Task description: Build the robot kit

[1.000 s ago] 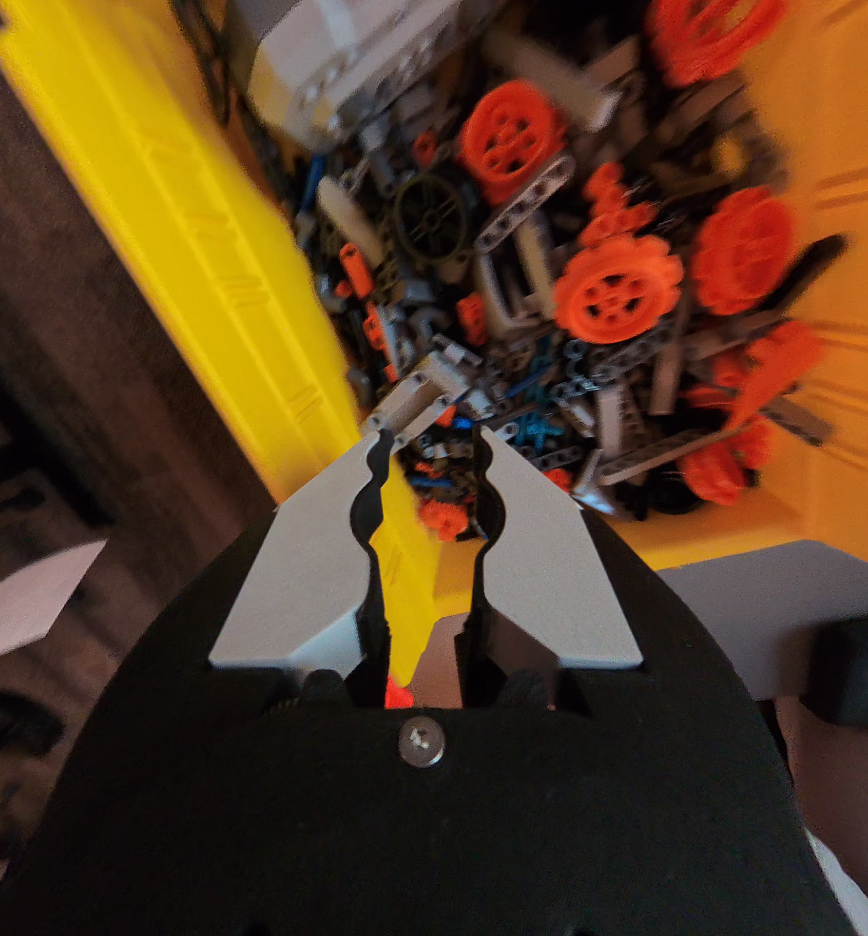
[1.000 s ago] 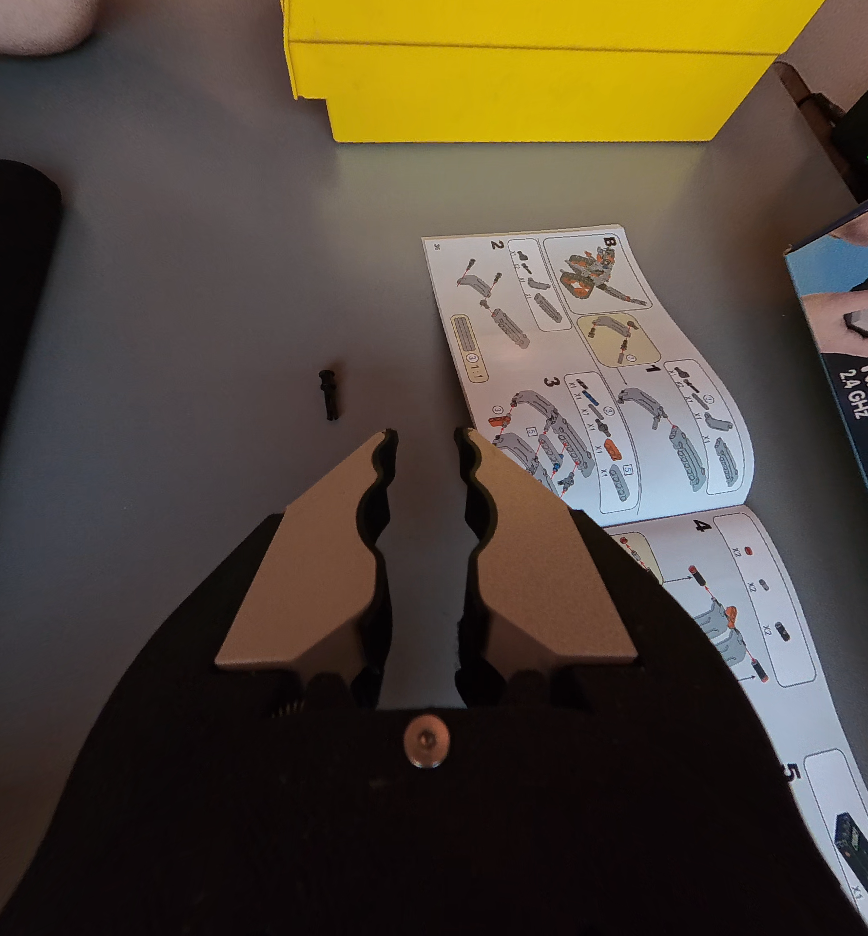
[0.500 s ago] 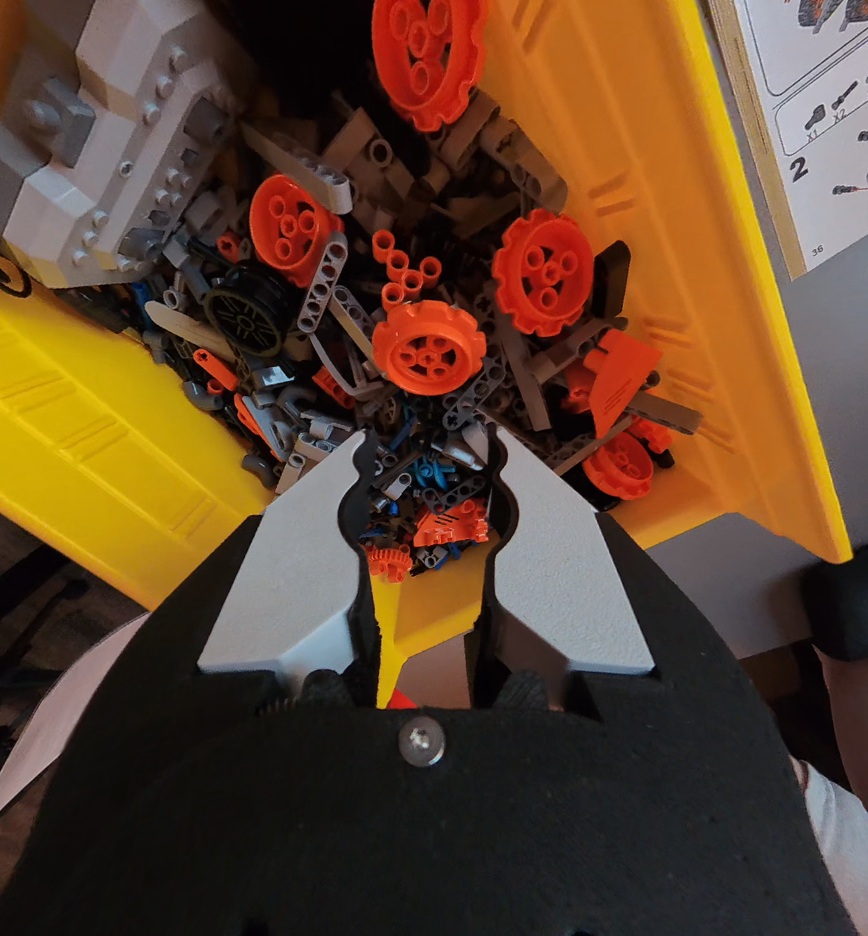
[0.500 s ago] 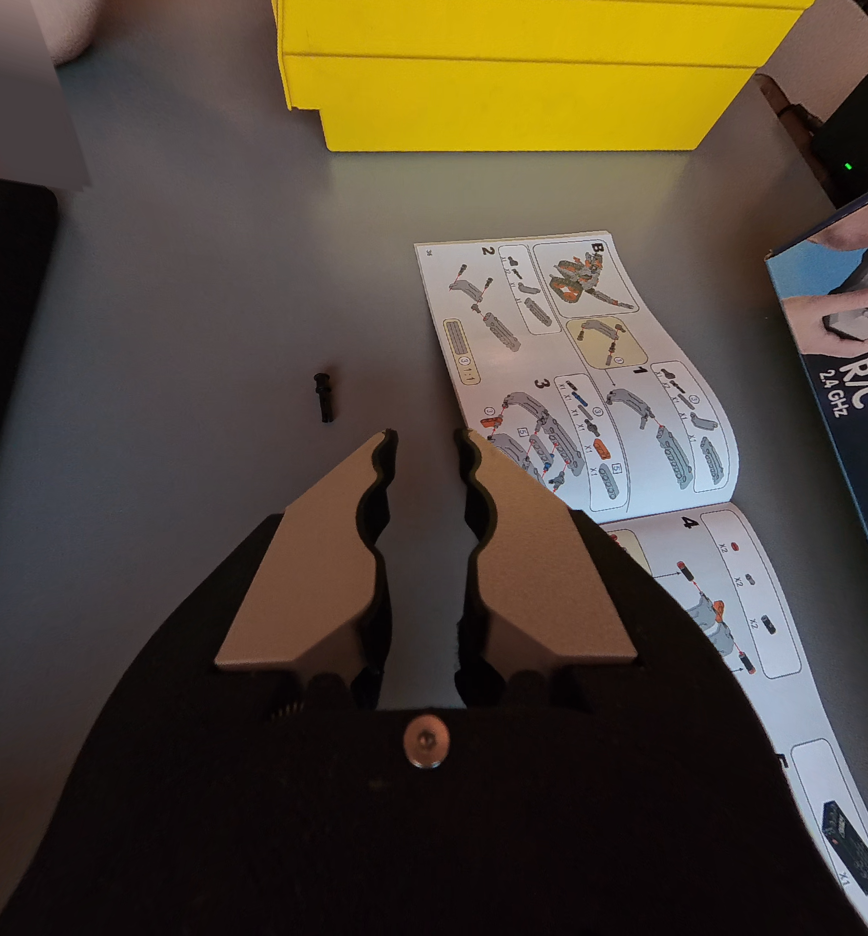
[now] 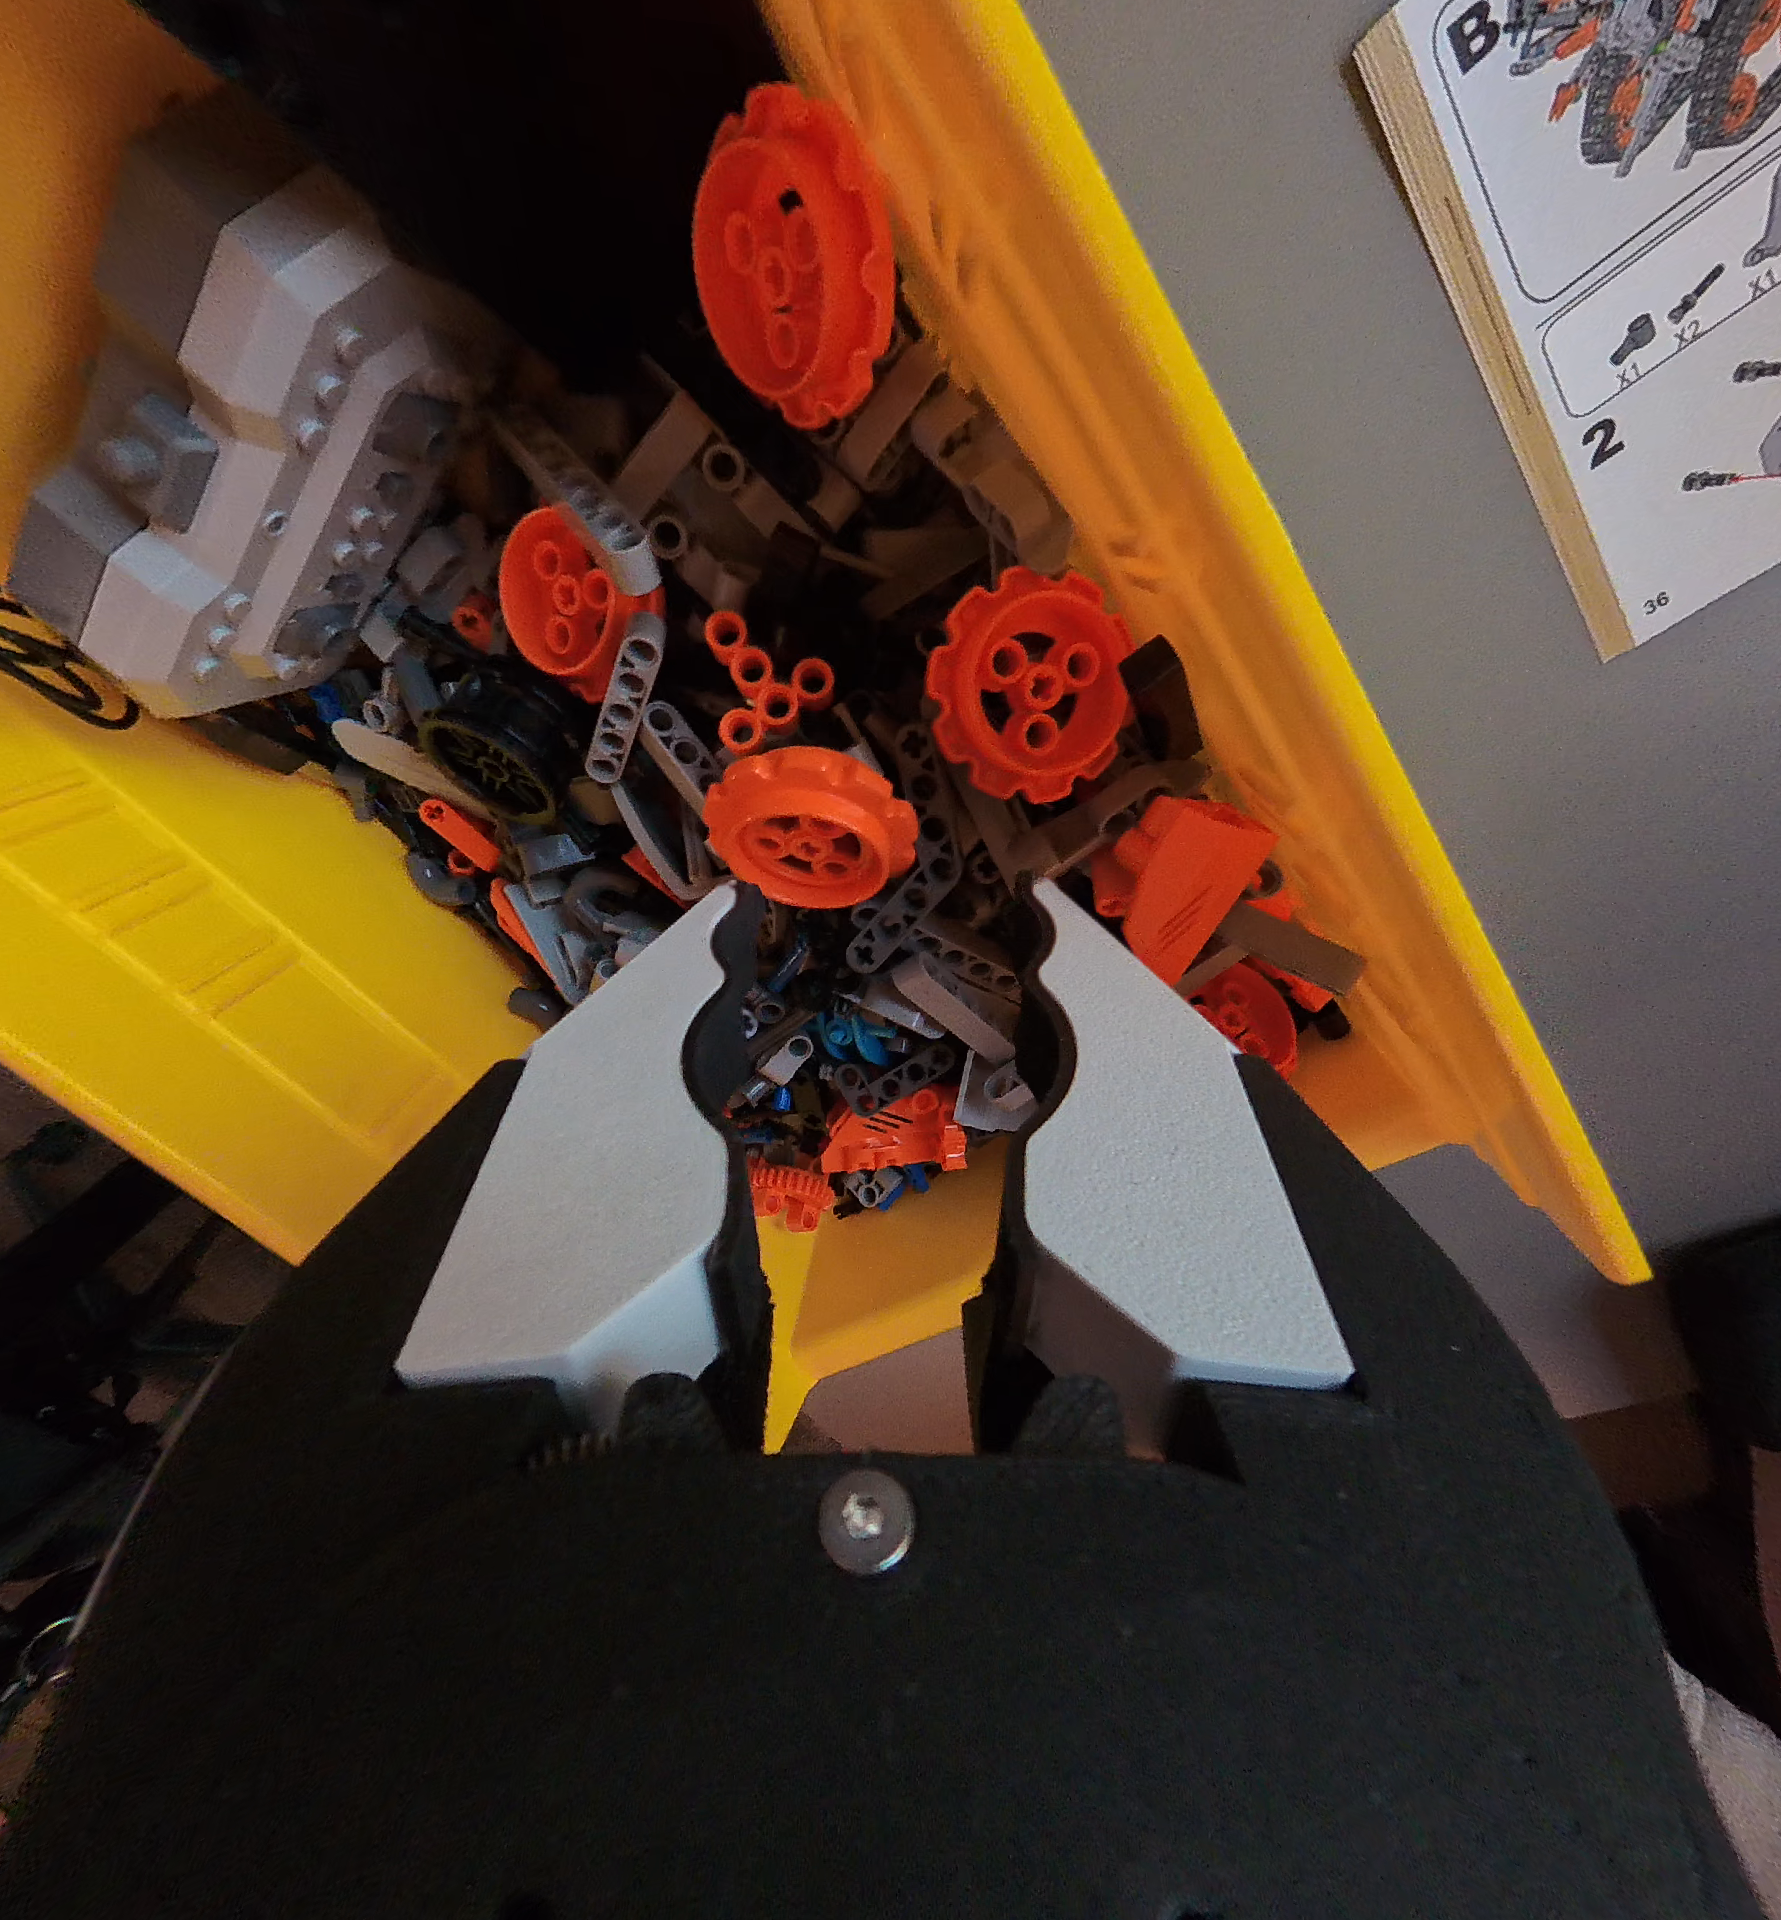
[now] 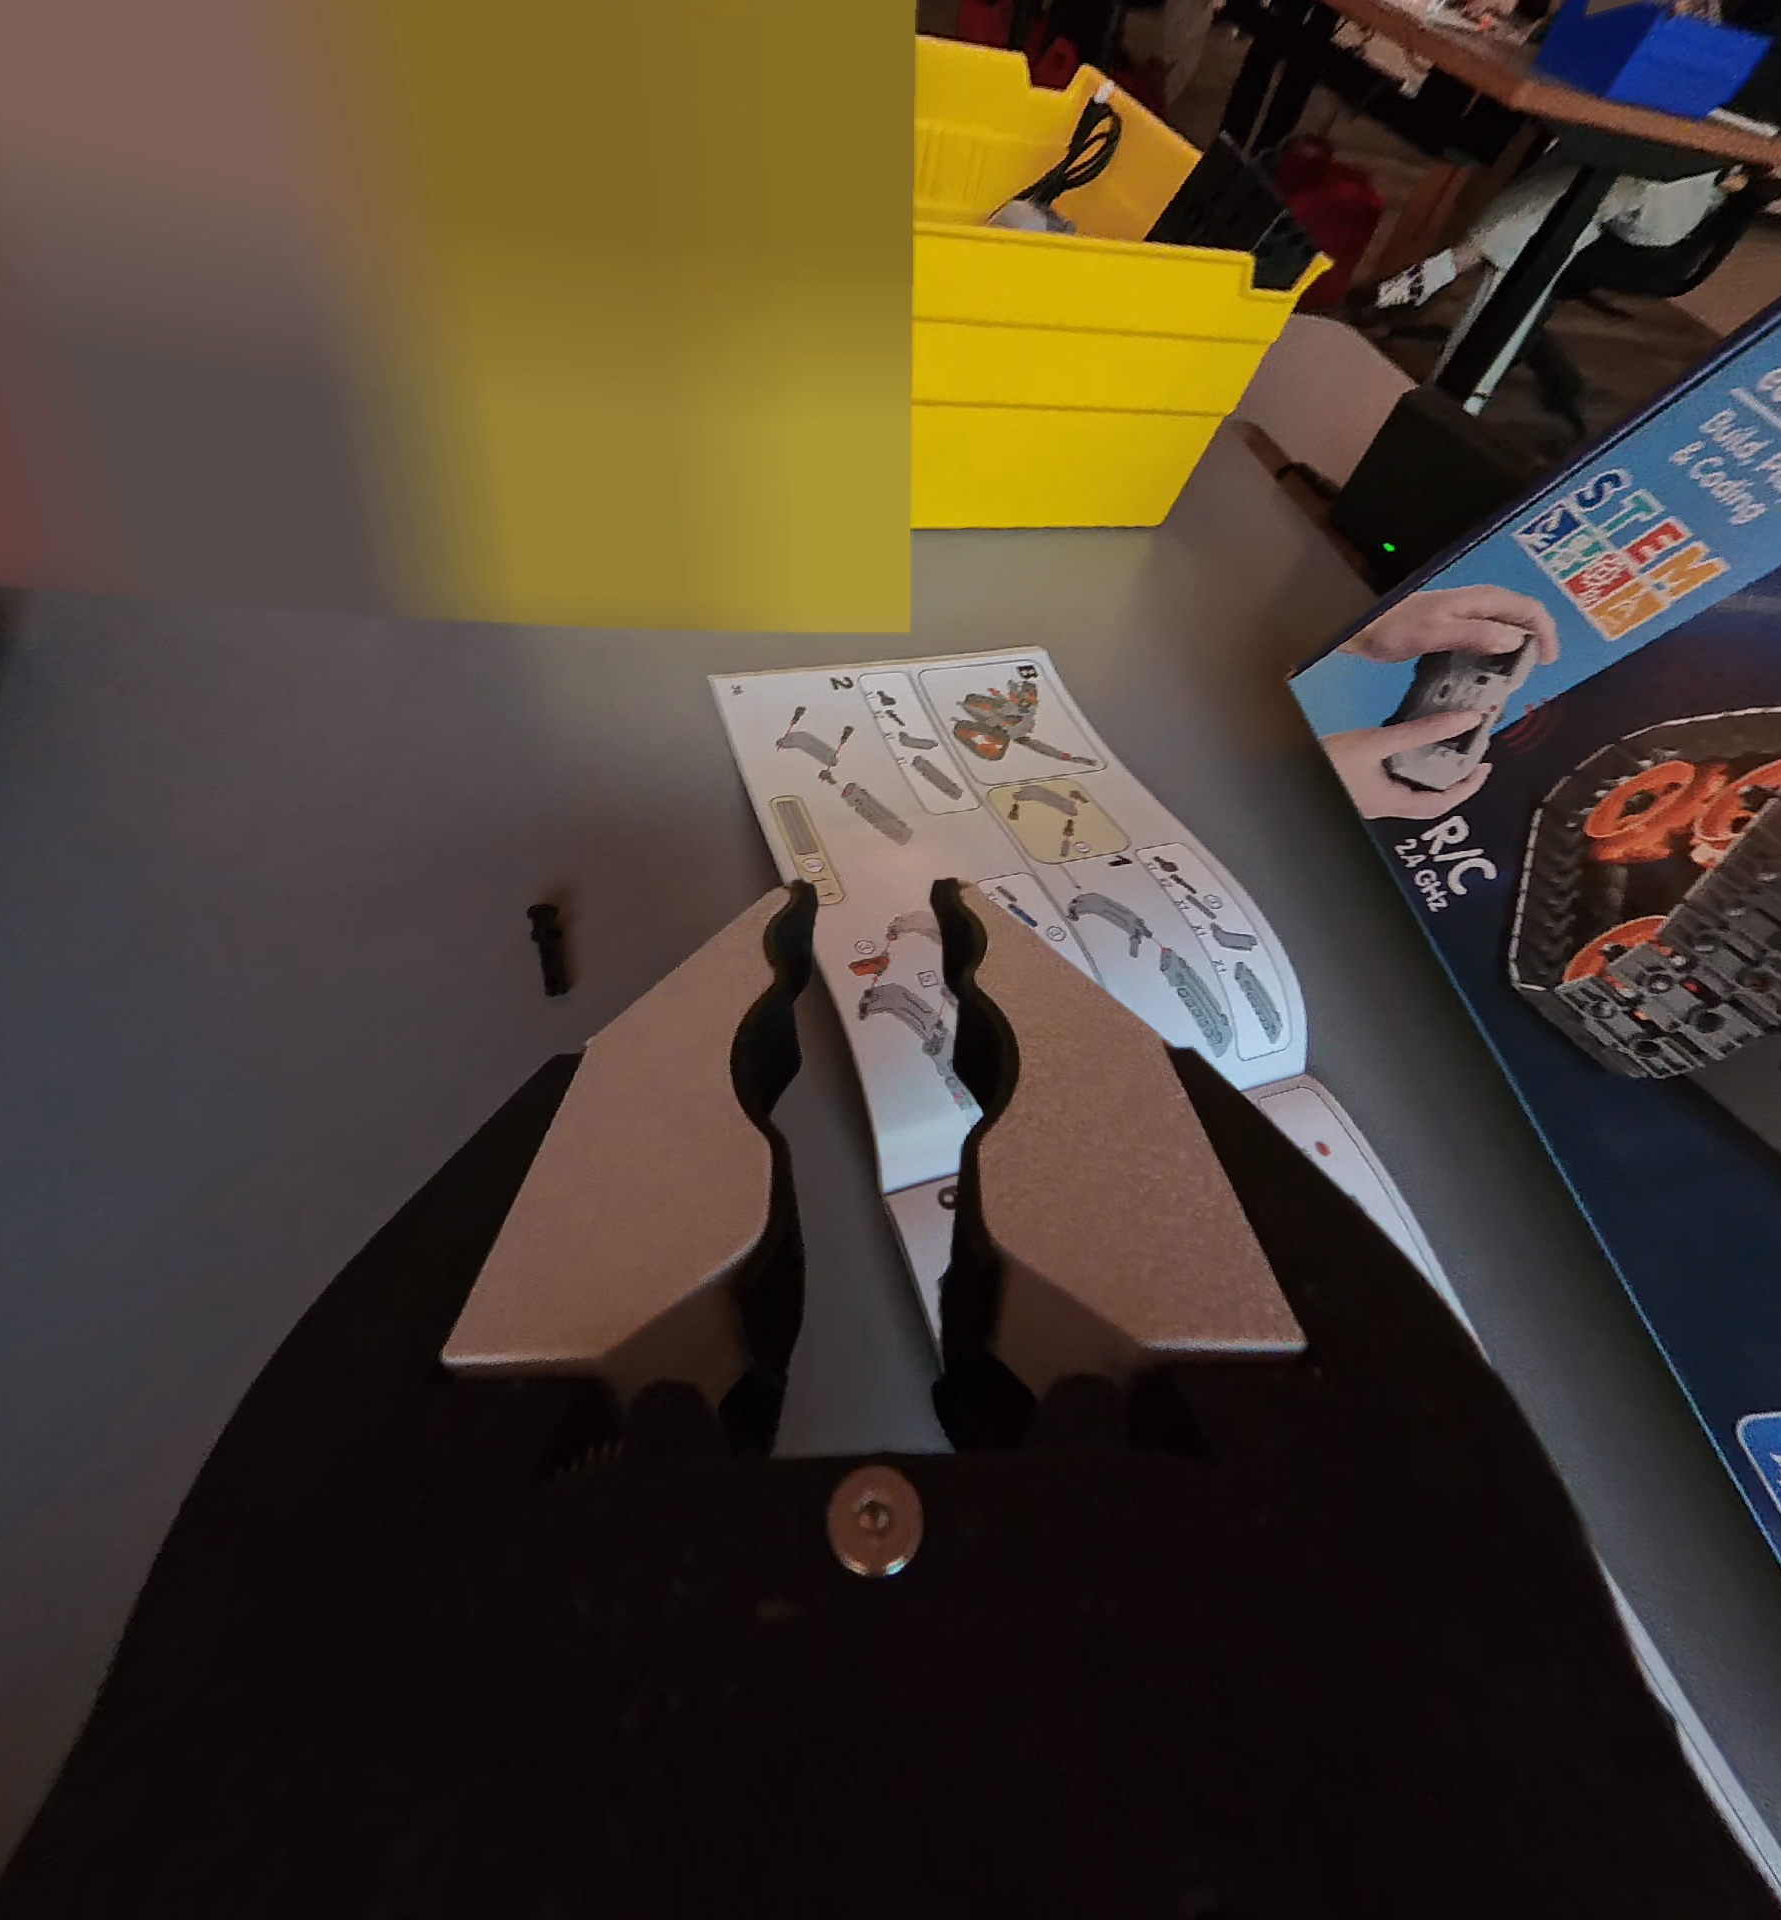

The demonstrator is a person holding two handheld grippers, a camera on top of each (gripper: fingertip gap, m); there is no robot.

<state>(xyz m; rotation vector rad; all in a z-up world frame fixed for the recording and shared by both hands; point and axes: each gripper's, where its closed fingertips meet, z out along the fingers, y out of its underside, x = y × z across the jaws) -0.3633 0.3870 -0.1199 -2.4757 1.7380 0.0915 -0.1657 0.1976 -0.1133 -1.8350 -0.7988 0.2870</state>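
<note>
The left gripper hangs over a yellow bin of loose building pieces — orange toothed wheels, grey beams, small blue bits — with its jaws spread and holding nothing. The right gripper, jaws parted and empty, hovers above an open instruction booklet on the grey table; a small black pin lies just to its left.

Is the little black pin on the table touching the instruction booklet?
Apart. The right wrist view shows bare grey table between the black pin and the instruction booklet.
</note>
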